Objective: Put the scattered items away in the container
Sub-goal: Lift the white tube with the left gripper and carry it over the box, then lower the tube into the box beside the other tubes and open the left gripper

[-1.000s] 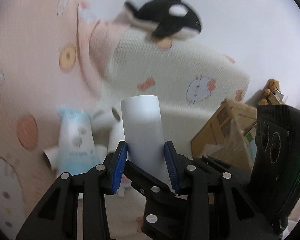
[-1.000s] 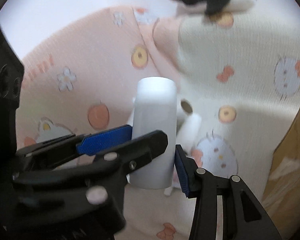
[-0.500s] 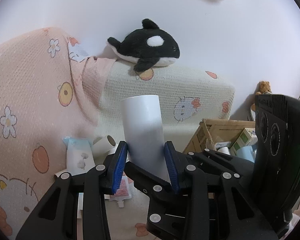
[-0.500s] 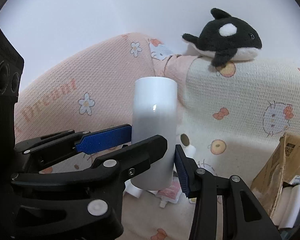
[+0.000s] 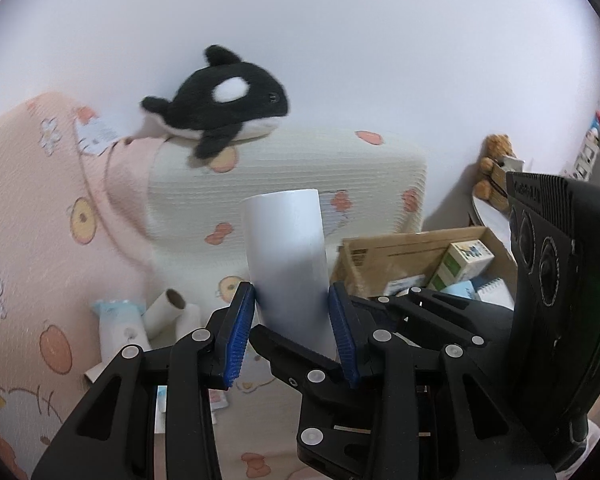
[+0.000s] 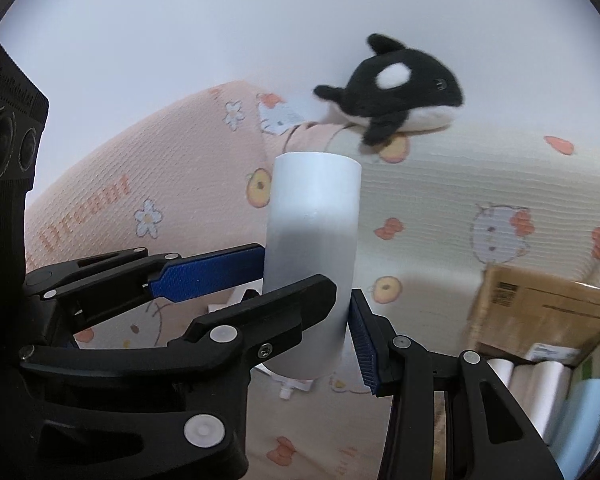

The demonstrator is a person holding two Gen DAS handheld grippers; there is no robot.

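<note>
Both the left gripper (image 5: pixel 291 332) and the right gripper (image 6: pixel 306 300) clamp their jaws on one white cylinder (image 5: pixel 286 256), its long axis upright; the cardboard box (image 5: pixel 416 252) lies low to the right, nearer the right gripper.

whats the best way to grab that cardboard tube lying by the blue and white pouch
Grip the cardboard tube across its middle, pads on the two curved sides, coming from above. It lies flat on the pink blanket with its open end tilted up, leaning against the blue and white pouch, so an end-on approach looks crowded.
</note>
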